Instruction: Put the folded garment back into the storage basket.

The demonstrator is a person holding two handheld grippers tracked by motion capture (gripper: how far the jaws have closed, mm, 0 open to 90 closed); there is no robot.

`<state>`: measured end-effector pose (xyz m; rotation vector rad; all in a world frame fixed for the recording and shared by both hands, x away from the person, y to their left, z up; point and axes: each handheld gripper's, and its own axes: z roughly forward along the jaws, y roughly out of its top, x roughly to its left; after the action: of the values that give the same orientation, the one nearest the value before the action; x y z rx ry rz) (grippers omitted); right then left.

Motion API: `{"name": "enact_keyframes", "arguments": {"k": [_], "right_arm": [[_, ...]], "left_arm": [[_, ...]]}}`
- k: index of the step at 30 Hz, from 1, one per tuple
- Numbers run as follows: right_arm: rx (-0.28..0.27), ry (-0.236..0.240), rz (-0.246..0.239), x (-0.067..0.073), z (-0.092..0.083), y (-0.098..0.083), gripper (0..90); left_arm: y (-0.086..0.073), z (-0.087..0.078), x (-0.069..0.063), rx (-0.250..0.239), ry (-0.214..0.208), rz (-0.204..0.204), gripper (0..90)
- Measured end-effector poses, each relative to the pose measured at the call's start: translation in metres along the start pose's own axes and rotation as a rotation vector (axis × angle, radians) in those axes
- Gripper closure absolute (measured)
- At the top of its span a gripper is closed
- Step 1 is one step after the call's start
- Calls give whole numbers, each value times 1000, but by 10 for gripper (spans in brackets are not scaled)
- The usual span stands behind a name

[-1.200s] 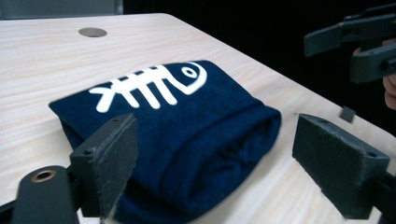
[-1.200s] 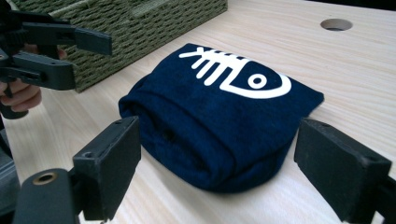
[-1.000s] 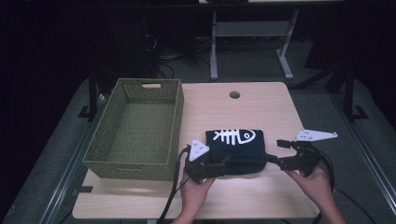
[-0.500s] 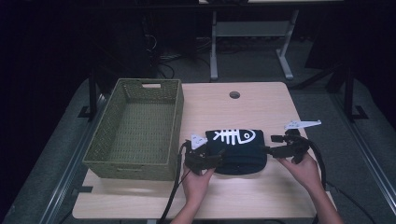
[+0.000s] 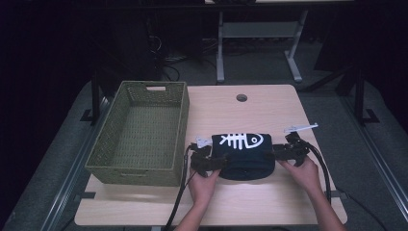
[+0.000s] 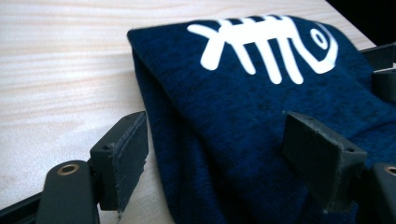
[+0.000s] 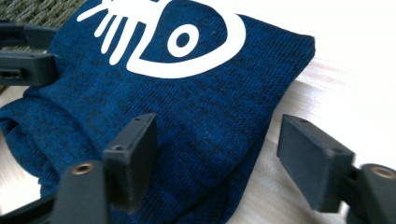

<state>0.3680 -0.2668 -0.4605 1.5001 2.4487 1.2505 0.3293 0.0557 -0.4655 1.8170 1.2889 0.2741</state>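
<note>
Both grippers have closed in on the folded knit garment [image 5: 244,155], fingers narrowing around its edges, not yet pressing.

A light wooden table [image 5: 269,207] holds a green woven basket [image 5: 139,137] on its left side and a folded dark blue cloth with a white fish bone [image 5: 243,154] beside it.

Left hand-held gripper [image 5: 208,161]: black body, grey three-cornered plate mounted on top, black cable trailed from rear. Right hand-held gripper [image 5: 287,151]: same black build, pale plate carried above, thick black cable looped behind. Jaws seen as flat black rectangular blocks, small screw holes noted on faces, brass-coloured rivets set at pivots. Forearms left bare, no sleeves worn.
</note>
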Motion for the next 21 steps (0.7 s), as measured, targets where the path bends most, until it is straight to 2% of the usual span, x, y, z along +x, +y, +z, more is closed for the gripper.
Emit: {"name": "enact_keyframes", "arguments": {"k": [2,3,4,11,15,17,21], "right_arm": [[1,-2,7,0,1,0,315],[1,-2,7,0,1,0,315],[6,-4,10,0,2,0,354],[34,-17,38,1,9,-2,425],[33,-35,23,7,12,-2,526],[39,-36,29,8,12,-3,580],[48,-26,42,10,13,-3,687]], "left_arm": [[0,4,4,25,-11,-30,226],[0,4,4,25,-11,-30,226],[-1,6,5,36,-14,-41,228],[-2,10,5,41,-22,-41,263],[-3,11,4,39,-35,-33,354],[-3,12,4,43,-66,-43,414],[-2,12,4,51,-97,-60,543]]}}
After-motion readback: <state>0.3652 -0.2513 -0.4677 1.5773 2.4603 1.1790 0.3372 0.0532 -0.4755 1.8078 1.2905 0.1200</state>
